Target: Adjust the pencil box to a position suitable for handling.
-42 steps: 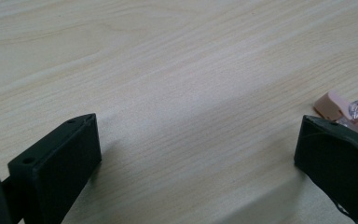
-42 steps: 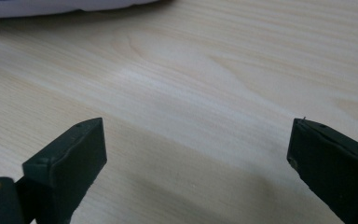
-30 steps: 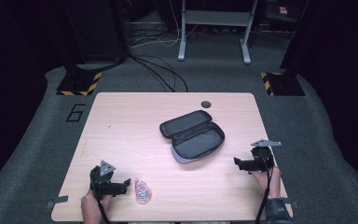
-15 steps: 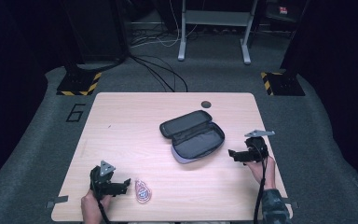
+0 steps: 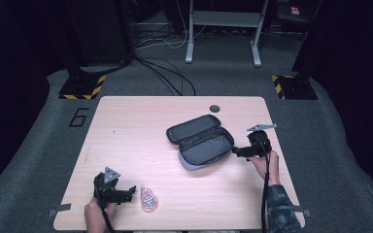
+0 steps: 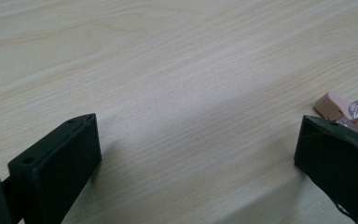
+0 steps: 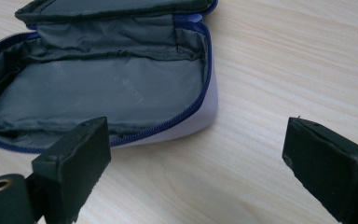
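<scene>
Bare table (image 5: 126,131) left and far side, open pouch (image 5: 201,142) mid-right (lid raised), pink packet (image 5: 149,198) near front edge

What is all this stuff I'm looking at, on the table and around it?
Table: one, light wood, centre.
Pouch: one, grey inside with blue zip, unzipped and lying open, right of centre.
Small packet: one, pinkish and clear, near front edge, beside the left gripper.
Dark round spot: one, on the table's far edge.
Cables: several, black, on the floor beyond.
Striped floor plates: two, yellow-black, at the far corners.
Left gripper: black, jaws open.
Right gripper: black, jaws open, facing the pouch.
</scene>
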### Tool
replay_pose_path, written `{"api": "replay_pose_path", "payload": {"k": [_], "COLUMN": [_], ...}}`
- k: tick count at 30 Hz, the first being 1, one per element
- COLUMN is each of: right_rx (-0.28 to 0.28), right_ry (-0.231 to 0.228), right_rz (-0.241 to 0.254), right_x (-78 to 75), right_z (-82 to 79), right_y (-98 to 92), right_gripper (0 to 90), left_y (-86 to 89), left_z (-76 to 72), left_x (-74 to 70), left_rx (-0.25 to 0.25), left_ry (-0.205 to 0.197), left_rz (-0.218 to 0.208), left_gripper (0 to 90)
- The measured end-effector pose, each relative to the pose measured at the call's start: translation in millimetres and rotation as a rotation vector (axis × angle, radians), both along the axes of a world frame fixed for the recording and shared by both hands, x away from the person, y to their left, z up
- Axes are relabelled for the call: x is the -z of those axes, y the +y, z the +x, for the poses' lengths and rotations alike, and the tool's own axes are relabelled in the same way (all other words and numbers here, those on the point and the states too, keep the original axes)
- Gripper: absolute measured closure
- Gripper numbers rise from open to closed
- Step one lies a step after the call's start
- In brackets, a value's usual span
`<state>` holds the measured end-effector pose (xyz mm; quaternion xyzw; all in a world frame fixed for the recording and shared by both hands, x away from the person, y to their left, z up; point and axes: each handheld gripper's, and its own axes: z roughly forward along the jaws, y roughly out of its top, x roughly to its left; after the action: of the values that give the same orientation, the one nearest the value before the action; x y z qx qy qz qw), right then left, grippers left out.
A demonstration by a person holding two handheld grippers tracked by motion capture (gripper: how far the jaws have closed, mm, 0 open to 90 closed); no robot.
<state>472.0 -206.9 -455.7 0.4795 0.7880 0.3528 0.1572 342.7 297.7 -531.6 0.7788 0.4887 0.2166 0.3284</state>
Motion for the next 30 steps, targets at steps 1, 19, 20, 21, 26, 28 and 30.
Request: {"api": "replay_pose_path", "payload": {"k": [1,19,20,21,26,28,30], "right_rx": [0.0,-0.024,-0.016,0.001,0.016,0.029,0.027], "right_ry": [0.0,0.022,0.02,0.011,0.024,0.025,0.029], "right_rz": [0.0,-0.022,-0.026,-0.026,-0.048,-0.033,-0.033], "right_x": [0.0,8.9,8.8,9.3,15.3,16.1,16.0], "right_z": [0.0,43.0,43.7,44.5,52.0,53.8,55.6], "right_y": [0.0,15.6,16.8,18.7,18.4,18.3,18.2], "right_gripper": [7.1,35.8,40.8,44.3,59.4,64.6,68.8], "left_y": [0.0,0.1,0.1,0.1,0.1,0.1,0.1], "left_z": [0.0,0.1,0.1,0.1,0.1,0.1,0.1], "left_x": [0.0,0.0,0.0,0.0,0.0,0.0,0.0], "left_rx": [0.0,0.001,0.002,0.002,0.001,0.001,0.001], "left_ry": [0.0,0.0,0.0,0.0,0.0,0.0,0.0], "left_rz": [0.0,0.0,0.0,0.0,0.0,0.0,0.0], "left_gripper": [0.1,0.1,0.1,0.1,0.1,0.1,0.2]}}
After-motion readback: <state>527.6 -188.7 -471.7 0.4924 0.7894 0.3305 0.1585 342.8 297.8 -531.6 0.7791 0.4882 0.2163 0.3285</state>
